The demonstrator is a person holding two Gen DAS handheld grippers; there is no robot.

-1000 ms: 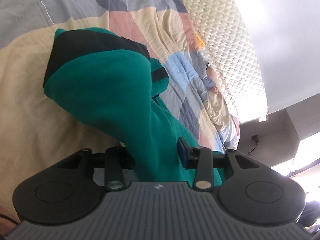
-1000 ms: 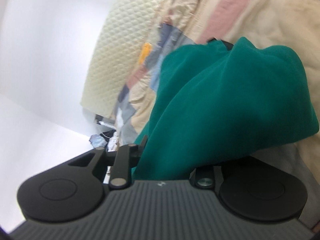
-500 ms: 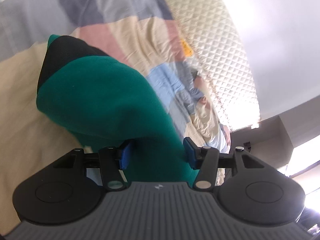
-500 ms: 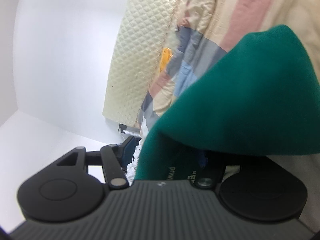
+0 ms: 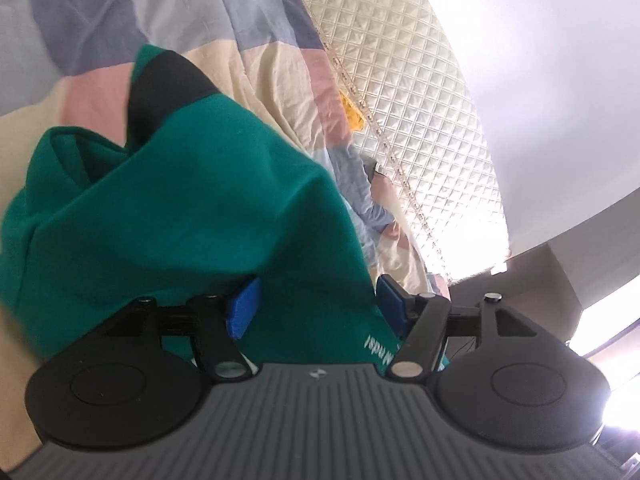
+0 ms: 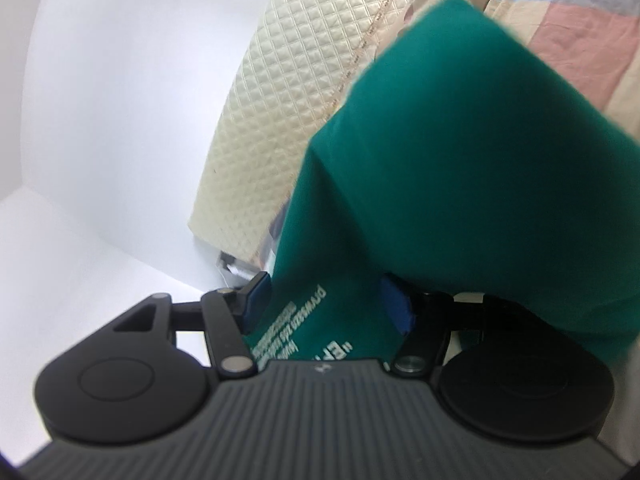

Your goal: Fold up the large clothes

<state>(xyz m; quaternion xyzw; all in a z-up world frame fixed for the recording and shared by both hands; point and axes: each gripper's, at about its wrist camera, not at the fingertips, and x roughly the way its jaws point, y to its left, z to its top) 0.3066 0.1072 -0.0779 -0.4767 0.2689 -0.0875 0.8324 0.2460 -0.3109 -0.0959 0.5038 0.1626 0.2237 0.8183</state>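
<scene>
A large green garment with a black panel and white lettering drapes over a patchwork bed cover. In the left wrist view the cloth runs between the blue pads of my left gripper, whose jaws stand wide apart with cloth lying loosely between them. In the right wrist view the same green garment hangs between the pads of my right gripper, also spread wide. Printed white text shows on the fabric near the right gripper's base. The fingertips are partly hidden by fabric.
The patchwork bed cover in beige, pink, blue and grey lies under the garment. A cream quilted headboard stands behind it, also in the right wrist view. White walls rise beyond. A yellow item sits by the headboard.
Both grippers have opened from a tight hold on the green fabric to wide apart. Both have moved closer to the headboard, and the garment has bunched up toward the cameras.
</scene>
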